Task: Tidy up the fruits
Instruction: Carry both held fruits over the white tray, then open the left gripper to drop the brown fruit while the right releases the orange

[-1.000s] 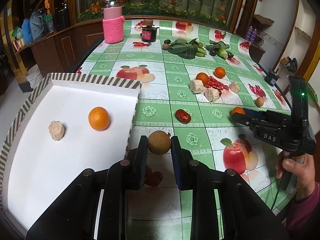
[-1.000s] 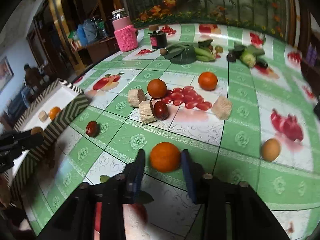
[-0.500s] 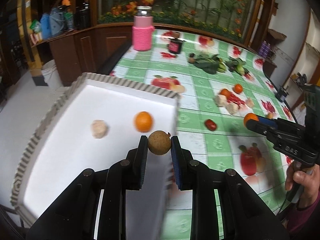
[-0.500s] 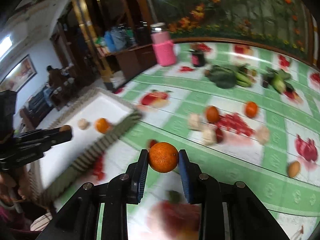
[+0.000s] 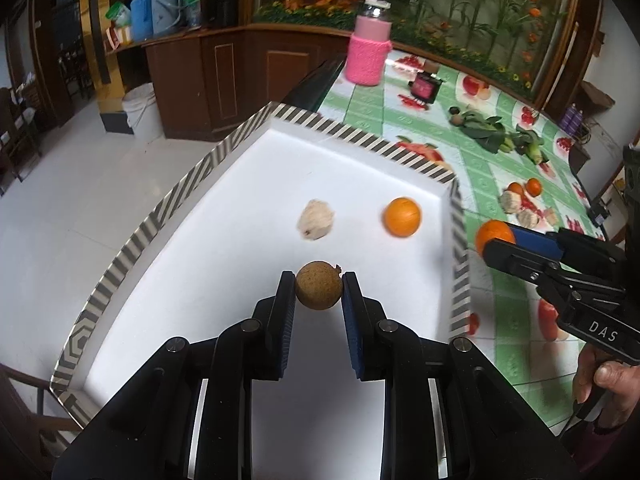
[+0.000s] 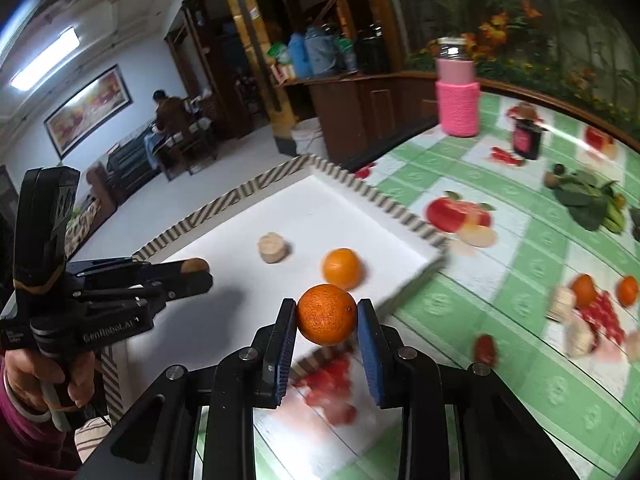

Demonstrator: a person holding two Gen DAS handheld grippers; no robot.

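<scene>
The left gripper [image 5: 319, 286] squeezes a round brown fruit [image 5: 319, 285] tight between its two fingers, above the near part of the white tray [image 5: 224, 264]. The right gripper [image 6: 327, 314] squeezes an orange [image 6: 327, 314] the same way, just at the tray's right edge, over the striped rim [image 5: 460, 280]. Farther in, a second orange [image 5: 402, 217] and a pale lumpy piece [image 5: 315, 219] sit on the tray floor, apart from each other. Lots of bare white floor lies around them, mostly on the left side. Past the far rim, more fruits [image 6: 592, 304] wait on the green checked tablecloth [image 6: 500, 280]. A pink bottle [image 5: 368, 46] stands at the far table edge.
</scene>
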